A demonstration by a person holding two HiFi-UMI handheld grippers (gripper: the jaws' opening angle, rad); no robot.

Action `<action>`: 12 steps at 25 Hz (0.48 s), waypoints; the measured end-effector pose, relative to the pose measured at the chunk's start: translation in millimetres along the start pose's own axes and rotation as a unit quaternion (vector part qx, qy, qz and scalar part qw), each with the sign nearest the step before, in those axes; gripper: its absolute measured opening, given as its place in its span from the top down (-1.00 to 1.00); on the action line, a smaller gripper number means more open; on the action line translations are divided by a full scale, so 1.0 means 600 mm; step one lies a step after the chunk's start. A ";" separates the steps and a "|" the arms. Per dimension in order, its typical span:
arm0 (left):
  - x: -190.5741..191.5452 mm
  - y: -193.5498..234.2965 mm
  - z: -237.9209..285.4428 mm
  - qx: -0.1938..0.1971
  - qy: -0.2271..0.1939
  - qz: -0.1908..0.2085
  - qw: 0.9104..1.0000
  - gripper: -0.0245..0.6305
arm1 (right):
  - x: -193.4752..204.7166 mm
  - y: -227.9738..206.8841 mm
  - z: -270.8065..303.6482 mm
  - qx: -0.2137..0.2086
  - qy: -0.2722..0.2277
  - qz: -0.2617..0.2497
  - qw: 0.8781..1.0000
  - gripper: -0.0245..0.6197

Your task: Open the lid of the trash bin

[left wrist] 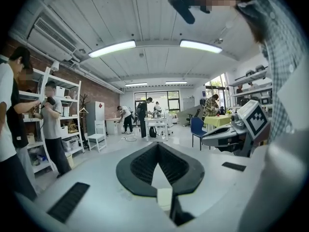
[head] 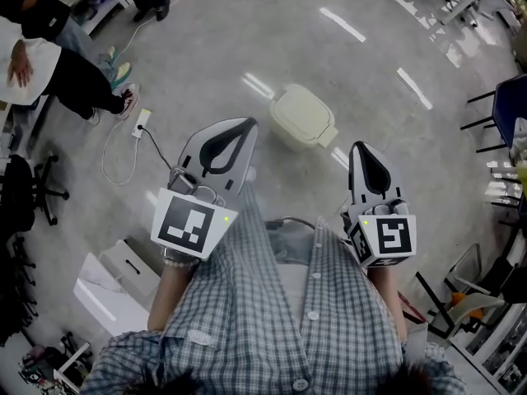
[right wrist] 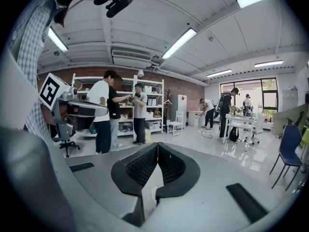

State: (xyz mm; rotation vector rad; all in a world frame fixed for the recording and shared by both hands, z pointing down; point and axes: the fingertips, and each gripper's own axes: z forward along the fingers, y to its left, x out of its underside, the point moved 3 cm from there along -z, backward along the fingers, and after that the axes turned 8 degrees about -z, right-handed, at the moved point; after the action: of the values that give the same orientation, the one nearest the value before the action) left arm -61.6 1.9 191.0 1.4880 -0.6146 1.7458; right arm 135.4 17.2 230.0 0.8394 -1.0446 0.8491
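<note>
1. Cream plastic trash bin [head: 303, 115] sat on the grey floor [head: 247, 31] ahead of the person, lid [head: 296, 105] down flat, nothing touching it.
2. Both claws were idle. The left gripper [head: 247, 124] had its jaws pressed together on nothing, and the right gripper [head: 359, 146] was the same, tips meeting with no gap.
3. Both were held close to the body, well apart from the bin. Their own views looked out across the room, not at the bin.
4. So the step in hand was the approach, I'd say. Lower one gripper to the lid's free edge, spread the jaws first, then catch the lip and lift.
5. The hinge might have been that tab at the bin's lower right, but it was too small to be sure of. Worth checking before prying.
</note>
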 end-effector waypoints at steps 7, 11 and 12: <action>-0.010 0.122 0.028 0.029 0.021 -0.011 0.999 0.91 | -0.021 0.024 0.091 0.046 0.010 0.039 0.998 0.87; -0.019 0.161 0.063 0.060 0.028 -0.001 0.998 0.91 | -0.027 0.023 0.116 0.080 0.019 0.044 0.996 0.87; -0.021 0.168 0.071 0.070 0.029 0.001 0.997 0.91 | -0.028 0.022 0.122 0.090 0.021 0.046 0.995 0.87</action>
State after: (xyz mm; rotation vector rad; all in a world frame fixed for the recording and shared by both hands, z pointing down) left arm -114.5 -94.5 198.6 1.5246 -0.4727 1.8591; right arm 91.9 -44.9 236.2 0.9258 -0.9849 1.0462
